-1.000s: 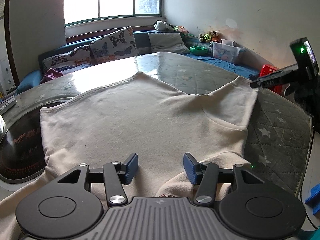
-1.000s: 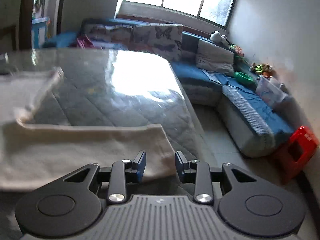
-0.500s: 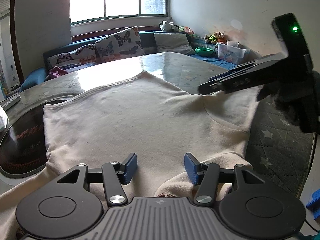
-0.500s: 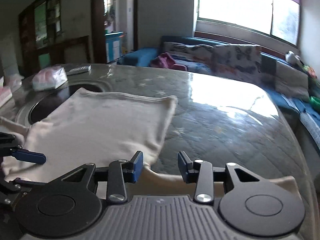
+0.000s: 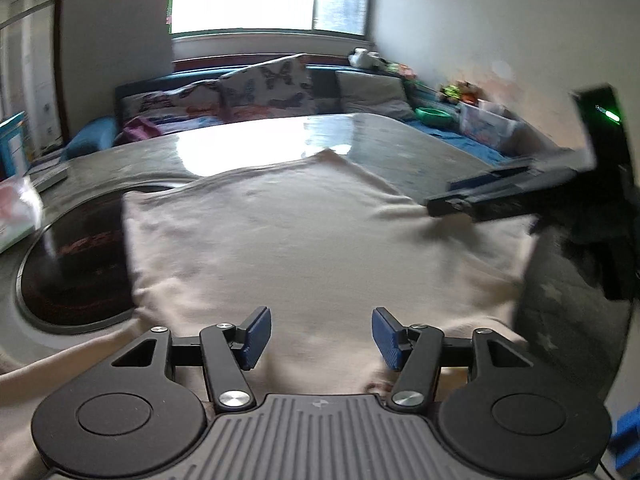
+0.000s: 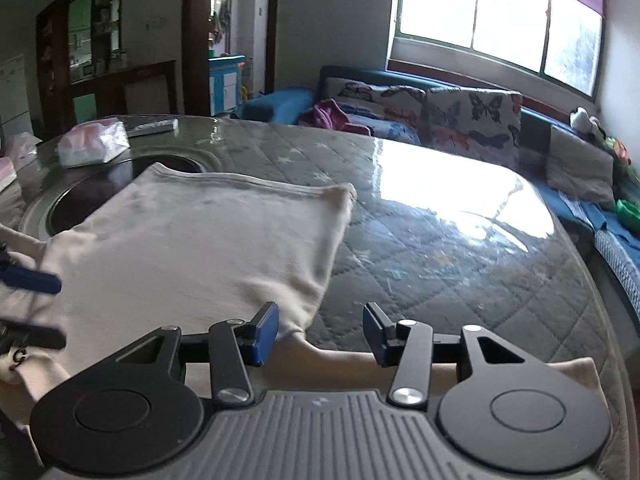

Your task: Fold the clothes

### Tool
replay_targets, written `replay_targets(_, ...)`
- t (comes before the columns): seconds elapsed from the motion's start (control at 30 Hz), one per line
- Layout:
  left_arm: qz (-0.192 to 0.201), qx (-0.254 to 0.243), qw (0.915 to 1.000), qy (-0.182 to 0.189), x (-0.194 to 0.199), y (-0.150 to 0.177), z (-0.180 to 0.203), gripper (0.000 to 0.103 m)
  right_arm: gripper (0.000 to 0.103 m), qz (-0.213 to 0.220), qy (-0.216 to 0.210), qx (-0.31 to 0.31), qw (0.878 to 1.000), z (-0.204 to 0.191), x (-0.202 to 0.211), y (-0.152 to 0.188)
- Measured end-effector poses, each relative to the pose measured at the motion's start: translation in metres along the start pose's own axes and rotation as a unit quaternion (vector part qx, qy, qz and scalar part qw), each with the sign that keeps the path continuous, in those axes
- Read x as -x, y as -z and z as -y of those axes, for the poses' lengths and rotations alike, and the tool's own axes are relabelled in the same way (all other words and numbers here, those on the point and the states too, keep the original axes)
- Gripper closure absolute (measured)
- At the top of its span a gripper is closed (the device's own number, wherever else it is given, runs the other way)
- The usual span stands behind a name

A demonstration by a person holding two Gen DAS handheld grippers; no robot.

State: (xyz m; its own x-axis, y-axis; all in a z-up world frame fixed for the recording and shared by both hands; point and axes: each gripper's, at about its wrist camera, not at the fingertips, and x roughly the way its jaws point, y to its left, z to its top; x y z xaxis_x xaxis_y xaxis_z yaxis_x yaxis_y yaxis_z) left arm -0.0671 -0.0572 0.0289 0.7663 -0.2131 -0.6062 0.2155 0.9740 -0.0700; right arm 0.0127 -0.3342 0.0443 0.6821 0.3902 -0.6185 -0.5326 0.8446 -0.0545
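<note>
A cream sweatshirt [image 5: 304,240] lies spread flat on the quilted grey table [image 5: 392,148]. In the left wrist view my left gripper [image 5: 321,334] hovers open over the garment's near part, nothing between its blue pads. The right gripper [image 5: 480,200] reaches in from the right over the shirt's right side. In the right wrist view the same sweatshirt [image 6: 208,248] fills the left half. My right gripper [image 6: 320,332] stands open above its near corner and a sleeve [image 6: 500,364] that runs under the fingers. The left gripper's blue fingertips [image 6: 32,282] show at the left edge.
A dark round inset [image 6: 100,188] in the table lies partly under the shirt. A tissue pack [image 6: 94,144] and a remote [image 6: 154,127] sit at the far left. A blue sofa with butterfly cushions [image 6: 472,120] borders the table. A clear bin [image 5: 492,124] stands at the right.
The right gripper has swung left from the table's right edge to face across the shirt. The left gripper's view has shifted and blurred. Both stay open.
</note>
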Motion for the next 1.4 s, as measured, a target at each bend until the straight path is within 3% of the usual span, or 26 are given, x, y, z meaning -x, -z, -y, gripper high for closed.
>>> replay_targets(0.43,0.004,0.121,0.9919,-0.038,-0.001,-0.005,-0.064,0.044,0.053,-0.001,-0.054,0.054,0.997,-0.043,0.011,0.003)
replay_targets(0.63,0.010,0.118,0.9923,-0.034,-0.010,-0.016,-0.064,0.043,0.052,-0.009,-0.065,0.053,0.996,-0.050,0.011,0.007)
replay_targets(0.77,0.000,0.144,0.9888,-0.040,-0.017,-0.013,-0.076,0.044,0.051,-0.017,-0.076,0.063,0.995,-0.056,0.014,0.012)
replay_targets(0.9,0.003,0.133,0.9901,-0.047,-0.012,-0.011,-0.073,0.044,0.050,-0.020,-0.091,0.084,0.992,-0.064,0.024,0.019)
replay_targets(1.17,0.018,0.060,0.9973,-0.040,0.006,-0.003,-0.036,0.040,0.047,-0.022,-0.117,0.128,0.985,-0.087,0.043,0.033)
replay_targets(1.4,0.030,-0.001,0.9994,-0.019,0.017,0.001,0.002,0.040,0.047,-0.004,-0.106,0.081,0.991,-0.070,0.062,0.030)
